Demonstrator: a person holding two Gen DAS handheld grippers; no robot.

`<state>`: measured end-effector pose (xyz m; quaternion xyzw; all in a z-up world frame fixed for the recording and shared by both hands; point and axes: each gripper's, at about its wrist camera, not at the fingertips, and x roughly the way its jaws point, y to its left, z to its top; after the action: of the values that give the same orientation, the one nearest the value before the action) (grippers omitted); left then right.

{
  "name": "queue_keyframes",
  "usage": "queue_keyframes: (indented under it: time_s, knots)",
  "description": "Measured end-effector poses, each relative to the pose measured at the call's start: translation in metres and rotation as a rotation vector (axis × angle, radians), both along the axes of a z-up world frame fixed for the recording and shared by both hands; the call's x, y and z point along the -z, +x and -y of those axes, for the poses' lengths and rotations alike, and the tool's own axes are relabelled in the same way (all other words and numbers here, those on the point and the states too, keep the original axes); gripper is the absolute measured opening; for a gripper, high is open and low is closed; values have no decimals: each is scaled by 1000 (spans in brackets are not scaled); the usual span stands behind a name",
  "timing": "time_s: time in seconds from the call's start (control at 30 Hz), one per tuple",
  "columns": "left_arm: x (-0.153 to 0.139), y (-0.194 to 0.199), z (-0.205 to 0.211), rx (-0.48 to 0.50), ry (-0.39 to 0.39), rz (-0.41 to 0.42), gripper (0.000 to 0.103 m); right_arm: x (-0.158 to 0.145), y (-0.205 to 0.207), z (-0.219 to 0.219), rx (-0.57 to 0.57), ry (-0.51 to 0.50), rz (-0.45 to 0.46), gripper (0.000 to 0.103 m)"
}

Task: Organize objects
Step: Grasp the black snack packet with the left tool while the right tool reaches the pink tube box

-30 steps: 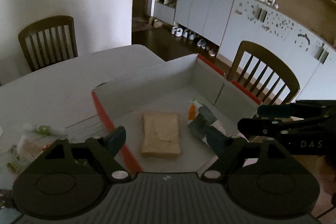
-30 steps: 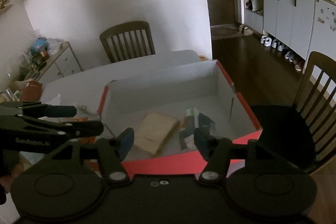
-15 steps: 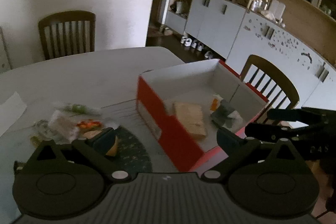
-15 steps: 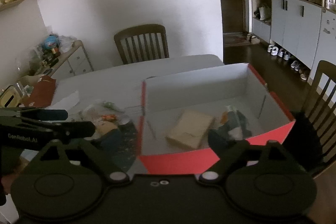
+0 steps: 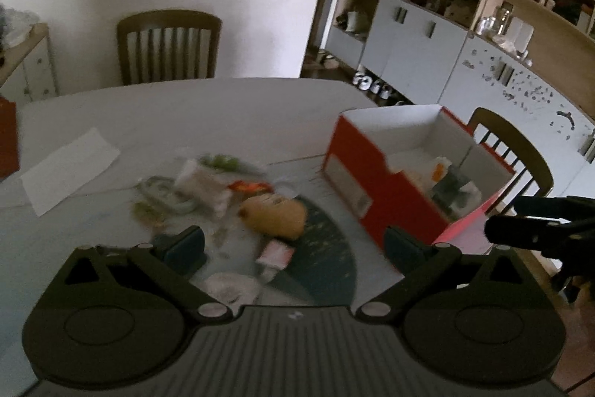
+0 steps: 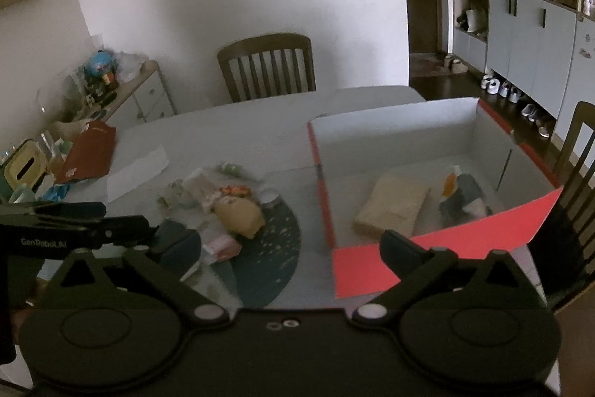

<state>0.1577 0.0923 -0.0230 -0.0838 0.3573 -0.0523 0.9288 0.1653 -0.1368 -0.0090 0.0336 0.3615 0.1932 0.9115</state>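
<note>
Lying ahead of the left gripper (image 5: 293,242), between its widely spread jaws and a little beyond them, a heap of small objects waits on the table (image 5: 156,114): a yellowish rounded bun-like item (image 5: 273,216), a pink-and-white packet (image 5: 275,253) just nearer the jaws, a white wrapped packet (image 5: 202,185), a green-tinted wrapper (image 5: 223,160) farther off, and a small red-orange piece (image 5: 247,186). Motion blur hides finer detail. Several of these rest on or beside a dark round mat (image 5: 319,263) directly under the gap between the fingers. Nothing is held in either tool.

Off to the right of the left jaws stands the red cardboard box (image 5: 368,188) with white inside walls. Seen from the right gripper (image 6: 290,242), whose jaws also stand wide apart and empty, the box (image 6: 372,263) sits ahead of the right-hand finger, and it holds a flat tan packet (image 6: 394,207) and, just beside that, a grey-green bundle with an orange tip (image 6: 465,194). The same heap and bun-like item (image 6: 241,216) lie ahead of its left-hand finger.

Farther out, a white paper slip (image 5: 70,170) lies left of the heap, a red folded card (image 6: 91,151) sits near the table's left edge, and a wooden chair (image 6: 266,66) stands beyond the table.
</note>
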Motion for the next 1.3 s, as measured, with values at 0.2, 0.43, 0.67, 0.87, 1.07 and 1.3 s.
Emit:
queue_keyframes:
  time_s: [0.2, 0.43, 0.67, 0.87, 1.07, 1.3]
  knots:
    - [12, -17, -32, -42, 14, -4, 103, 6, -7, -24, -5, -16, -17, 103]
    - [27, -27, -61, -67, 81, -15, 103, 19, -6, -51, -11, -73, -35, 102]
    - [51, -23, -89, -125, 151, -41, 103, 35, 5, -72, -16, -117, -61, 102]
    - [72, -9, -106, -152, 184, -65, 103, 50, 22, -92, -16, -154, -79, 101]
    - [85, 10, -111, -147, 199, -81, 103, 66, 42, -115, -3, -164, -116, 100]
    - [99, 31, -117, -168, 213, -112, 103, 89, 65, -137, 37, -173, -195, 94]
